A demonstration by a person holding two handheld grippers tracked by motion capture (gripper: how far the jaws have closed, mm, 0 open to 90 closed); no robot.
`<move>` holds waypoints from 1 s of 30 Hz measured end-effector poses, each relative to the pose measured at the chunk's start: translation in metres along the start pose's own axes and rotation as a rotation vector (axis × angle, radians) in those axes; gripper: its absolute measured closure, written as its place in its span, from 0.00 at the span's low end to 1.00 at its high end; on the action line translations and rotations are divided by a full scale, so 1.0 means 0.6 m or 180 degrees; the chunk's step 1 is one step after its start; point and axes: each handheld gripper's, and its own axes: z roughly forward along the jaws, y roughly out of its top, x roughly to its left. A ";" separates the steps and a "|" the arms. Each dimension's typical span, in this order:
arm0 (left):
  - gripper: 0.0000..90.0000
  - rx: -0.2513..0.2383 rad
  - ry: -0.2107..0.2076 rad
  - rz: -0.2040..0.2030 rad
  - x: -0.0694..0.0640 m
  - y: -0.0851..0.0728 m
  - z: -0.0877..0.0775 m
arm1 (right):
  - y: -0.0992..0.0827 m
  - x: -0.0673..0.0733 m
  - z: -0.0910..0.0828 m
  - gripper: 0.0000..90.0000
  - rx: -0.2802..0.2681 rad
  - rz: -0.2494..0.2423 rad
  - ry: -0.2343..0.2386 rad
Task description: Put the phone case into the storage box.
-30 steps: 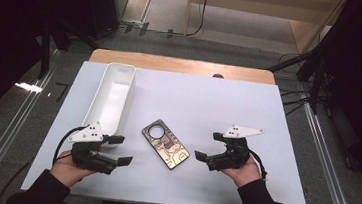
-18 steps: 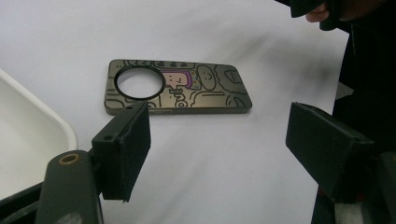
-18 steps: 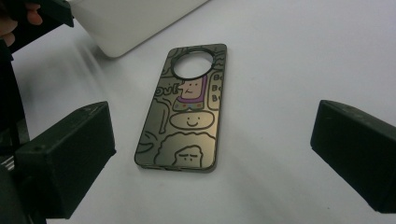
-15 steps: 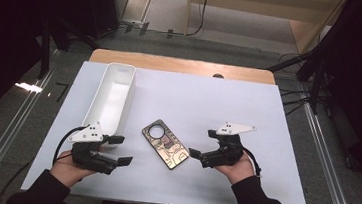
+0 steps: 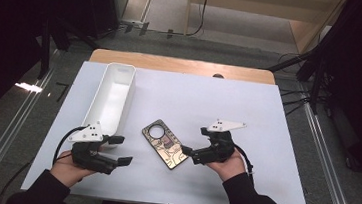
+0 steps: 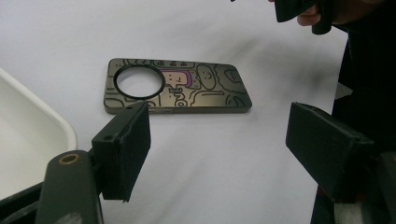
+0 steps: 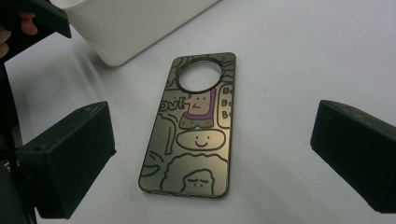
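**Right gripper closing in on the phone case**

My right gripper [image 5: 187,152] has been sliding left across the sheet since a second ago; its jaw tips are now sitting just beside the near right corner of the phone case [image 5: 166,144]. My left gripper [image 5: 122,150] is staying where it was, resting near the front edge.

The phone case is lying flat on the white table cover [image 5: 267,120], between my two grippers, its round camera hole pointing away and to the left. It is lying just to the right of the white tray [image 5: 114,95], apart from it.

In the right gripper view the jaws are standing wide apart, framing the case, touching nothing. In the left gripper view my jaws are also spread wide, holding nothing, with the case lying beyond them.
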 end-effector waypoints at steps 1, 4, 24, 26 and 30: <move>0.24 -0.0001 0.0003 0.0003 0.000 0.000 0.000 | 0.001 0.002 0.003 0.00 0.0010 0.0018 -0.0003; 0.24 0.0001 -0.0003 -0.0004 0.001 0.000 0.000 | 0.005 0.006 0.012 0.00 0.0015 -0.0027 -0.0049; 0.24 -0.0011 -0.0017 -0.0024 0.003 -0.002 -0.001 | 0.030 0.036 0.076 0.00 0.0089 -0.0045 -0.0053; 0.24 -0.0011 -0.0018 -0.0027 0.003 -0.002 -0.001 | 0.032 0.040 0.082 0.00 0.0105 -0.0055 -0.0062; 0.24 -0.0017 -0.0016 -0.0040 0.003 -0.002 -0.001 | 0.034 0.046 0.090 0.00 0.0096 -0.0015 -0.0031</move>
